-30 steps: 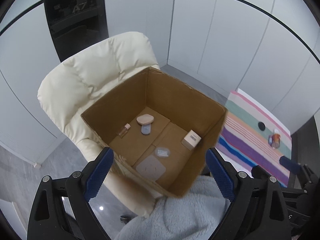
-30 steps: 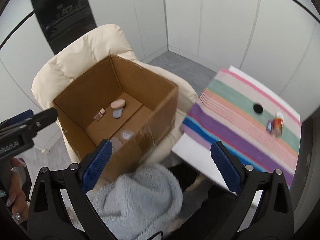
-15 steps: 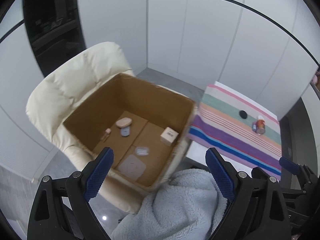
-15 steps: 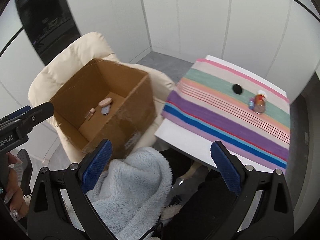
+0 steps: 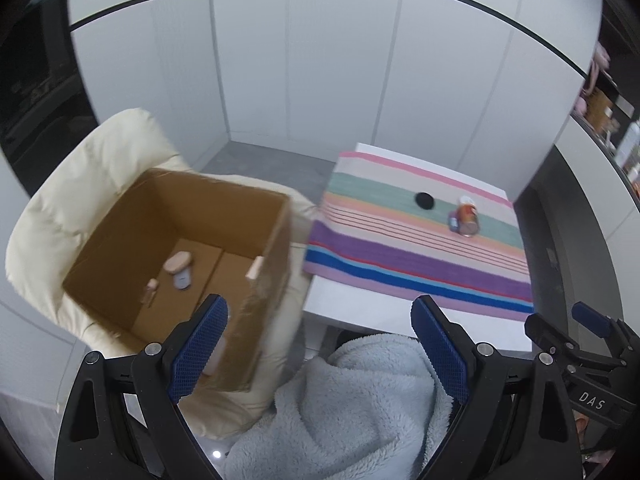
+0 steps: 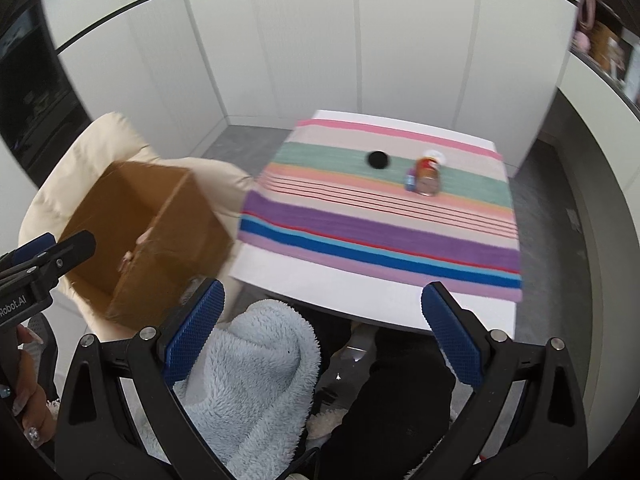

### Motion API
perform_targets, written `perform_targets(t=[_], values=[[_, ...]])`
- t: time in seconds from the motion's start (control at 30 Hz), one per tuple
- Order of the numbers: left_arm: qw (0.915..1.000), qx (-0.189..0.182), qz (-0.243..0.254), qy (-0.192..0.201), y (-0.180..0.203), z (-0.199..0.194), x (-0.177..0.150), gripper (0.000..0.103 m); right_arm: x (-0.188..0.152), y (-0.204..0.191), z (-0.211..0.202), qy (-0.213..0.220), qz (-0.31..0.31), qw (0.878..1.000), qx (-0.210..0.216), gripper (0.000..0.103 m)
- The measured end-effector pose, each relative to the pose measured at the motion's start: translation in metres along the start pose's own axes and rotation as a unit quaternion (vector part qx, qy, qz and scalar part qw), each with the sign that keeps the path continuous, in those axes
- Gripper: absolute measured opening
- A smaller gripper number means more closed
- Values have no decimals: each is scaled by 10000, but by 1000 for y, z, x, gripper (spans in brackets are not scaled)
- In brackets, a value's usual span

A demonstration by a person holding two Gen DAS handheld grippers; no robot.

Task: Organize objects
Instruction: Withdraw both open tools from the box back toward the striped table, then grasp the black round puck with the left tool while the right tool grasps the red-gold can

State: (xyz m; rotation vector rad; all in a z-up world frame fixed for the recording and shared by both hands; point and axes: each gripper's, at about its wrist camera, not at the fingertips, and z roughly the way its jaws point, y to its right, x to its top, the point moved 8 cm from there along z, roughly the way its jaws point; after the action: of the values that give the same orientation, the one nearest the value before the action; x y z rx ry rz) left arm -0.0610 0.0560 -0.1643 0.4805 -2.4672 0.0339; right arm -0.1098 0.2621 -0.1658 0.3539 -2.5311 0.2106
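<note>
An open cardboard box (image 5: 276,236) (image 6: 188,216) sits on a cream armchair (image 5: 76,184) at the left, with several small items on its floor: a pink oval case (image 5: 177,262), a grey piece (image 5: 182,280) and a small bottle (image 5: 151,290). On the striped cloth (image 5: 420,256) (image 6: 380,220) covering a white table lie a black disc (image 5: 424,200) (image 6: 377,159) and an orange jar (image 5: 467,216) (image 6: 428,174) on its side. My left gripper (image 5: 318,344) and right gripper (image 6: 320,328) both hang open and empty above a fluffy pale-blue garment (image 5: 352,400) (image 6: 256,376), well short of the table.
White wall panels stand behind the table. A dark shelf unit (image 5: 36,72) is at far left, and shelves with small goods (image 5: 604,108) at upper right. A hand with painted nails (image 6: 28,392) holds the left gripper's handle. Grey floor (image 6: 560,208) lies right of the table.
Both views have swung right, from the box on the armchair toward the striped table. The box has slid to the left of both views; the disc and jar now sit nearer the centre. Both grippers stay open.
</note>
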Motion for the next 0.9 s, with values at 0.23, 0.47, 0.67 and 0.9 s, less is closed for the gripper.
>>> perform_targets(t=[0.23, 0.47, 0.67, 0.9], values=[[9988, -295, 387, -106, 52, 20, 5, 94, -7, 64, -3, -34, 551, 9978, -363, 101], [9963, -437, 680, -299, 92, 42, 4, 94, -15, 114, 5, -147, 985, 9933, -584, 101], [9951, -369, 851, -334, 115, 67, 16, 94, -12, 141, 20, -205, 1161, 9911, -616, 101], [9960, -338, 779, -276, 131, 125, 48, 94, 18, 165, 62, -133, 1187, 9906, -671, 101]])
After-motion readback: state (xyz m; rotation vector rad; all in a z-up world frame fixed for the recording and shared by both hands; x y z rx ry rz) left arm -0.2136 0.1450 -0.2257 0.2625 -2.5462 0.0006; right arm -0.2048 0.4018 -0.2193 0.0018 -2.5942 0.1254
